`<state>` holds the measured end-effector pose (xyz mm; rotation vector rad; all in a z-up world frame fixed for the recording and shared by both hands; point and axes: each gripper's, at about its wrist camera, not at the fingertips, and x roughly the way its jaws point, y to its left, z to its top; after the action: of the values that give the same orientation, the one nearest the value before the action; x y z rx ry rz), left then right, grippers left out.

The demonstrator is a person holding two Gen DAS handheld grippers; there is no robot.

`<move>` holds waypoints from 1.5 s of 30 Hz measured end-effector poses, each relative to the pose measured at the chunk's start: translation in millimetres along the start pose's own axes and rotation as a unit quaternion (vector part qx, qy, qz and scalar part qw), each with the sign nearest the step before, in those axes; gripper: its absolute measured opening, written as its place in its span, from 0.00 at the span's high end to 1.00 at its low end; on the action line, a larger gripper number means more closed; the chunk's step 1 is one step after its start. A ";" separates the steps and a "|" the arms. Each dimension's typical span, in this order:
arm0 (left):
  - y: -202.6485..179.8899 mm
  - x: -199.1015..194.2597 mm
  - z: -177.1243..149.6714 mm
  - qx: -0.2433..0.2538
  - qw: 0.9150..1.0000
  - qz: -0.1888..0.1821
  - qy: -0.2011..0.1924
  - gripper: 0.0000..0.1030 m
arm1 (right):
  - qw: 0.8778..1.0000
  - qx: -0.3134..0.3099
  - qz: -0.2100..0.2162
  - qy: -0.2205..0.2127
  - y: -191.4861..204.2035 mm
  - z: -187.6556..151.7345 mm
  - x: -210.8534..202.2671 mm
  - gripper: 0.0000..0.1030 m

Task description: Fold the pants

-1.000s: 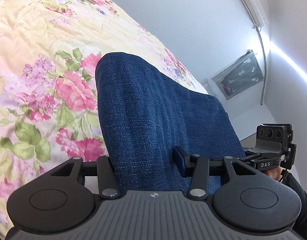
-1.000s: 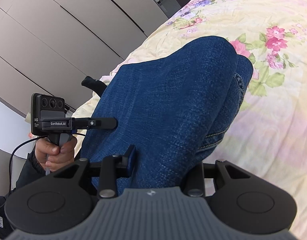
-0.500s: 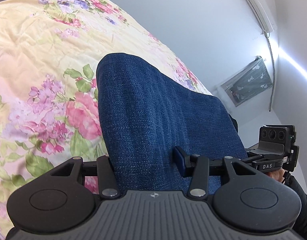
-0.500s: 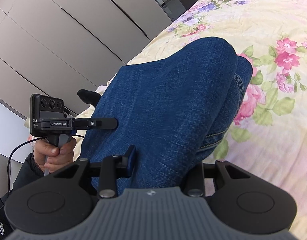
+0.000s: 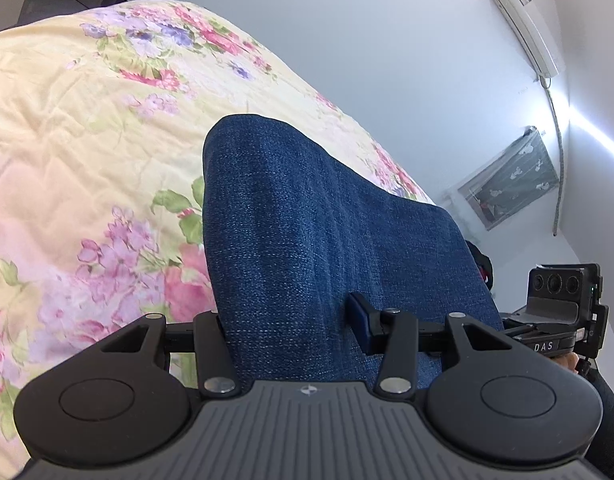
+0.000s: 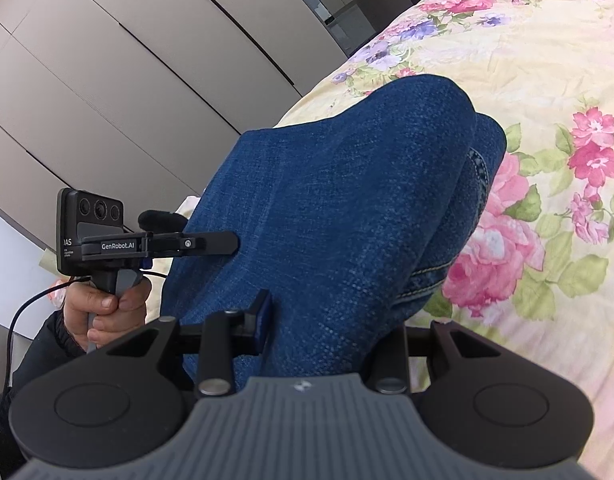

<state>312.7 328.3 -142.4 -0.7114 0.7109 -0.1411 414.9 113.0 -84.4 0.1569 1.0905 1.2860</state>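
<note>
Left gripper point(image 5: 291, 328): jaws pressed onto the near edge of the pants point(image 5: 307, 216), denim filling the gap between the fingers. Right gripper point(image 6: 327, 324): the same, clamped on the near edge of the same garment. In the right wrist view the left gripper appears at 9 o'clock, its finger point(image 6: 211, 242) laid against the fabric. In the left wrist view the right gripper's body shows at 3 o'clock.

Reason for the two-point grip: holding one edge at two spaced points keeps that edge straight and taut, so the layer travels as a flat panel instead of bunching.

Position of the pants: raised at the near edge, running away toward 12 o'clock, where the far end rests on the bed point(image 5: 87, 140). In the right wrist view a second denim layer with a stitched seam point(image 6: 481, 168) lies beneath at 2 o'clock, so the garment is probably already doubled.

Judgement: a fold is in progress; the held edge is likely to be carried over the far portion. Unequal height between grippers would skew the fold line.
</note>
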 end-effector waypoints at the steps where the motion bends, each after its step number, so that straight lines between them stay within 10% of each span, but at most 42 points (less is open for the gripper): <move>1: 3.8 0.9 1.6 -0.004 1.000 0.000 -0.003 0.49 | 1.000 0.001 0.000 -0.003 0.4 -1.3 0.3 0.68; 45: 117.4 100.9 35.3 -0.045 0.997 0.040 0.037 0.44 | 0.996 0.090 0.009 -0.008 -59.1 -43.1 15.1 0.68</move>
<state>398.6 401.5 -254.1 -0.7648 0.8200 -0.0628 422.9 85.5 -153.4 0.3132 1.1929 1.1987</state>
